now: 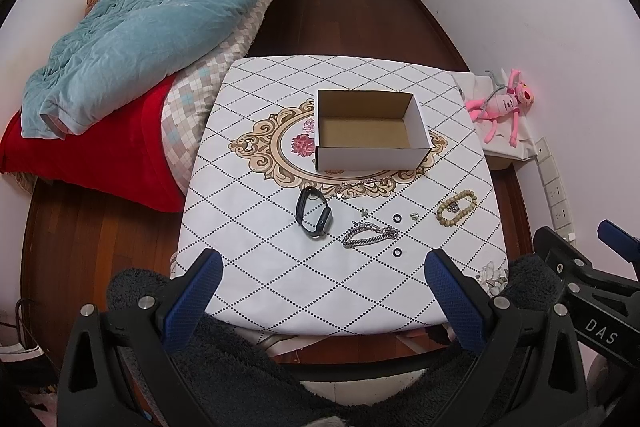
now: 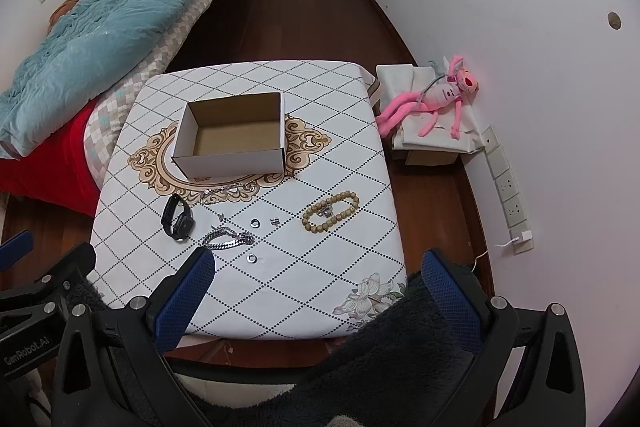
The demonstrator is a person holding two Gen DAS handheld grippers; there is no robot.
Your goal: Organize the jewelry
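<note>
An open cardboard box (image 1: 370, 129) sits near the middle of the tabletop (image 1: 280, 287), and the jewelry lies in a loose row on the near side of it. Nearest the box a thin necklace (image 2: 228, 191) runs along its front wall. Nearer than that, from left to right: a black watch (image 1: 314, 213), its band looped and standing on edge; a silver chain bracelet (image 1: 370, 235) lying lengthwise across the row; two small dark rings (image 1: 397, 217) (image 1: 397, 251); and a wooden bead bracelet (image 1: 456, 207) — its long axis slanting away to the right. Both tools hover over the near edge, well short of the pieces — the left tool (image 1: 322, 287) with fingers spread wide, gripping nothing; the right tool (image 2: 316, 287) likewise spread. To the box's right, a pink plush toy (image 2: 432, 99) lies off the tabletop; a bed (image 1: 140, 27) stands to its left.
</note>
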